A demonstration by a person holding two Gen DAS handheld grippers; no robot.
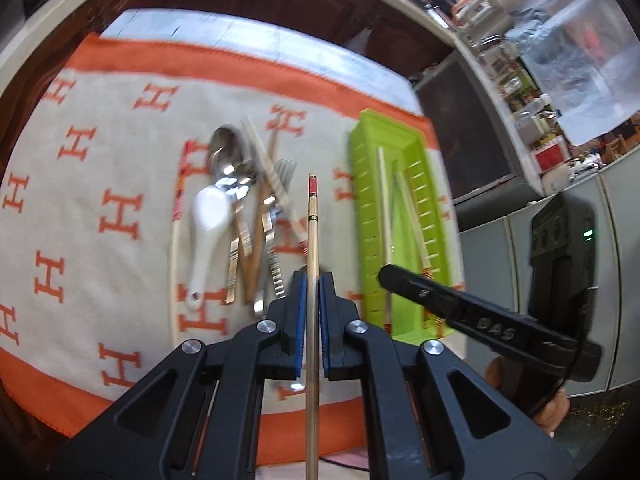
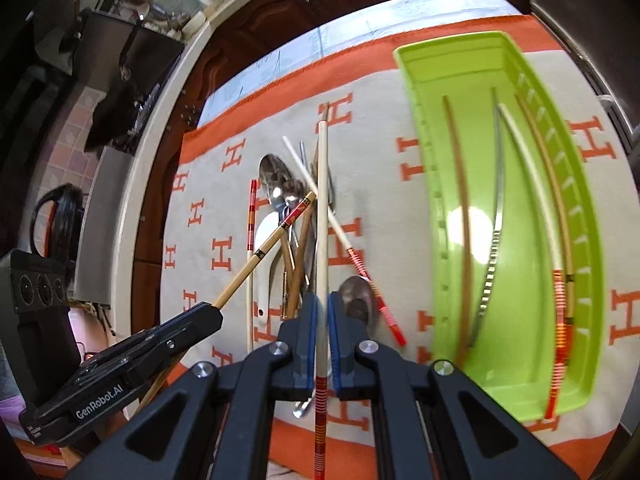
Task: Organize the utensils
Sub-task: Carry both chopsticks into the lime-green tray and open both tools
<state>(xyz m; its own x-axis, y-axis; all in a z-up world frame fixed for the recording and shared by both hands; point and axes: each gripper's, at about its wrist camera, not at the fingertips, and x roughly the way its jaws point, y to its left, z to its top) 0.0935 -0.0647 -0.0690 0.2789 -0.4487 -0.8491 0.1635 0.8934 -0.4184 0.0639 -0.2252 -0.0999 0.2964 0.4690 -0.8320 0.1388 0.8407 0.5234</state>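
Green tray (image 2: pixel 532 364): glossy moulded plastic, bright glare on its floor. Blanket (image 1: pixel 80 184) over the surface: matt woven cloth, orange on cream. Spoons (image 1: pixel 226 152) at 11 o'clock in the left view: polished metal. Soup spoon (image 1: pixel 206 224): glossy white ceramic. Held chopstick (image 1: pixel 312 264): smooth pale wood. Gripper fingers (image 1: pixel 298 320): matt black plastic, blue pads.
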